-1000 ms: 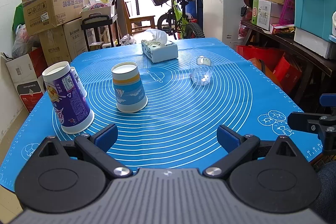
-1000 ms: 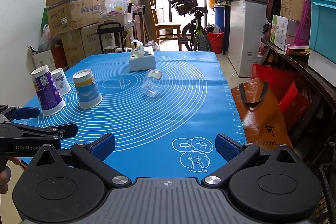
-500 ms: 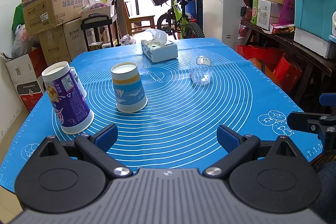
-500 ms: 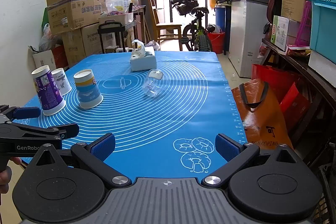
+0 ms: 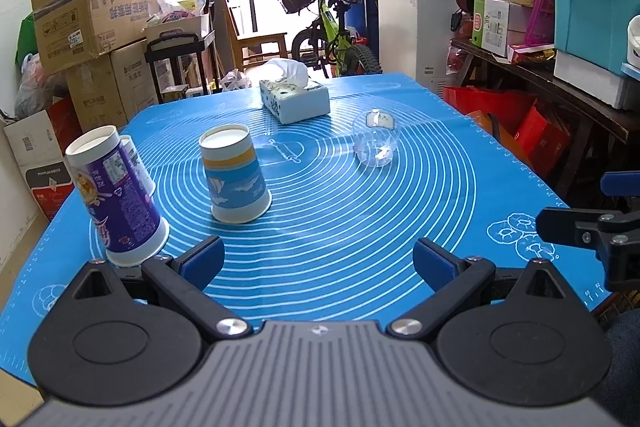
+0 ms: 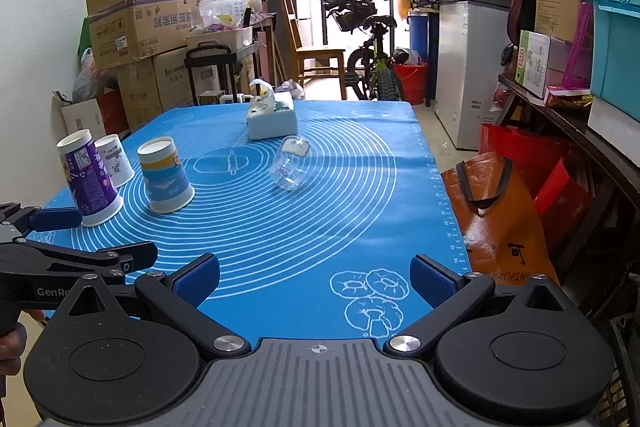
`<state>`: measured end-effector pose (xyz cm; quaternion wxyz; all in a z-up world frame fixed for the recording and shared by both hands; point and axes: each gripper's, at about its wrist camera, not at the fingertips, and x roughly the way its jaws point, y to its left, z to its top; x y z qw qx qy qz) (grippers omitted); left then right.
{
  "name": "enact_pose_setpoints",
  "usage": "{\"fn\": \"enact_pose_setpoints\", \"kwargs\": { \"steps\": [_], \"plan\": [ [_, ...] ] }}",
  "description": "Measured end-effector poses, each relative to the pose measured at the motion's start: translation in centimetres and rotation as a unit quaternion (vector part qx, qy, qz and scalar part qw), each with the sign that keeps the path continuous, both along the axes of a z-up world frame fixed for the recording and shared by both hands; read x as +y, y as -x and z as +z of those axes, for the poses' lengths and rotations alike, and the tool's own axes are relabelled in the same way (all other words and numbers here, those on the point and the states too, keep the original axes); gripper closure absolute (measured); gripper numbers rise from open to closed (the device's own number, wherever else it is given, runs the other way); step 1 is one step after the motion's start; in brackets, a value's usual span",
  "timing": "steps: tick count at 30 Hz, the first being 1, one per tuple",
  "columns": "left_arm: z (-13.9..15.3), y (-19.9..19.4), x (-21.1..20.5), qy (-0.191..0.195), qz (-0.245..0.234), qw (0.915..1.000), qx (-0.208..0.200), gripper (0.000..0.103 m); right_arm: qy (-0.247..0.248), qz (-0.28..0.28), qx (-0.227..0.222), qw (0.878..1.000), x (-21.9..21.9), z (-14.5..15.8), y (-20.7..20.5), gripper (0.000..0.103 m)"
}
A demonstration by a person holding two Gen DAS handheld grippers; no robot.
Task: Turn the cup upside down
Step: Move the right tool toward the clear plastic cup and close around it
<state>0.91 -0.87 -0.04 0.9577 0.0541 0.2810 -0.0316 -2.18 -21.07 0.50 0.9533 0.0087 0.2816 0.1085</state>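
Note:
A clear glass cup (image 5: 375, 137) stands base up on the blue mat (image 5: 360, 227), right of centre; it also shows in the right wrist view (image 6: 289, 162). A blue and orange paper cup (image 5: 234, 174) (image 6: 165, 175), a purple paper cup (image 5: 116, 201) (image 6: 88, 183) and a white cup (image 6: 115, 159) stand base up at the left. My left gripper (image 5: 318, 261) is open and empty over the mat's near edge. My right gripper (image 6: 314, 281) is open and empty at the near right corner.
A tissue box (image 5: 294, 99) sits at the far middle of the mat. Cardboard boxes (image 5: 92, 23) stack at the left, a bicycle (image 5: 332, 27) and white cabinet (image 5: 416, 27) behind, shelves with a teal bin (image 5: 596, 11) at the right.
The right gripper has crept slightly forward. Nothing else has moved.

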Motion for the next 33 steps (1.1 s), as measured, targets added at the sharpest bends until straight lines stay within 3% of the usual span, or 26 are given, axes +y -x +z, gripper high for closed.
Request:
{"fn": "enact_pose_setpoints", "kwargs": {
  "steps": [17, 27, 33],
  "plan": [
    [0.1, -6.7, -2.6, -0.003, -0.033, 0.9993, -0.016, 0.003, -0.002, -0.039, -0.018, 0.999, -2.3, 1.1, -7.1, 0.002],
    [-0.8, -11.4, -4.3, -0.015, -0.040, 0.9989, -0.022, 0.003, 0.000, -0.053, -0.015, 0.998, -2.5, -0.4, -12.7, 0.003],
    [-2.1, -14.8, -4.5, -0.002, -0.028, 0.9996, -0.002, 0.004, 0.005, -0.060, -0.007, 0.998, -2.9, -1.6, -14.9, 0.003]
  ]
}}
